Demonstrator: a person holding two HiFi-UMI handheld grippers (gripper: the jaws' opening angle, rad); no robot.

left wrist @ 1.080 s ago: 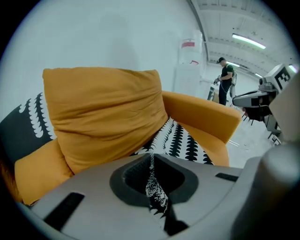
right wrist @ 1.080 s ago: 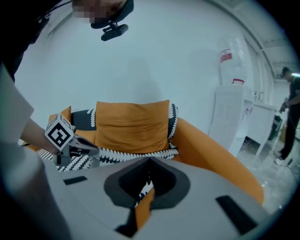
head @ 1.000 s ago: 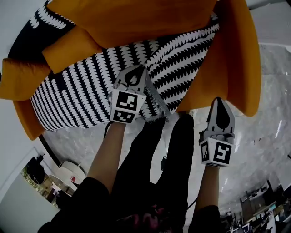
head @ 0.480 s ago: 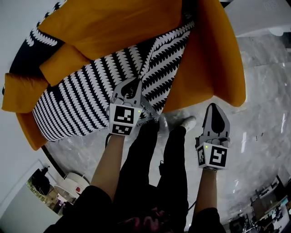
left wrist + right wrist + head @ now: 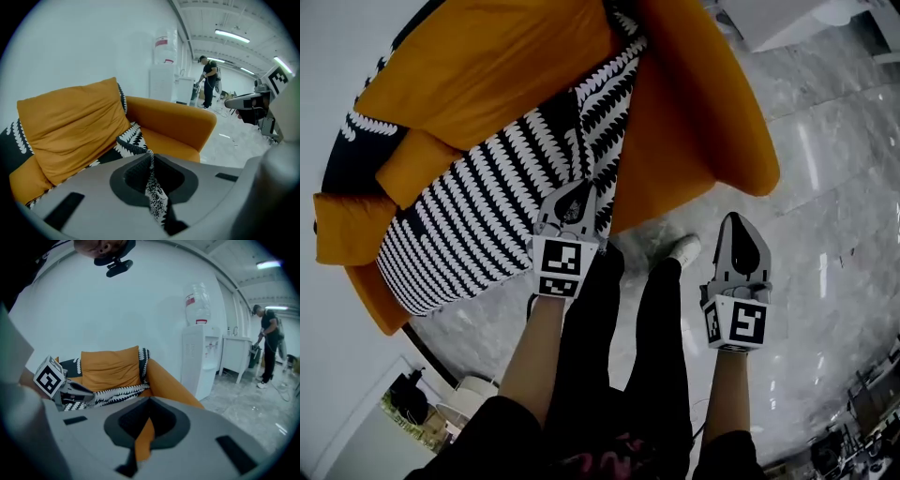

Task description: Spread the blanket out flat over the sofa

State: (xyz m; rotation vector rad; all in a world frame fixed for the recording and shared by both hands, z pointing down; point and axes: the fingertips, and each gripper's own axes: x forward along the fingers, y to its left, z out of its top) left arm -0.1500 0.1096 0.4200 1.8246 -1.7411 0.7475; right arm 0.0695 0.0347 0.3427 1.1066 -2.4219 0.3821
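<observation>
Where the front edge of the sofa meets its seat, the left gripper has its jaws pressed together on a thin fold of the black-and-white blanket. In the left gripper view a strip of the patterned cloth runs between the dark pads and on towards the sofa seat. The right gripper hangs off the sofa over the marble floor, just outside the sofa's near armrest. Its jaws stand almost together, with only a slim slit through which the orange of the sofa shows, and no cloth lies between them.

Both grippers slant downward at the ends of bare forearms, marker cubes toward the person, whose dark-trousered legs stand between them in front of the sofa.

On the sofa seat the blanket lies bunched toward the side away from the right gripper, with part of it draped over the sofa's back. A large orange back cushion leans there, and a smaller orange cushion rests on the blanket.
</observation>
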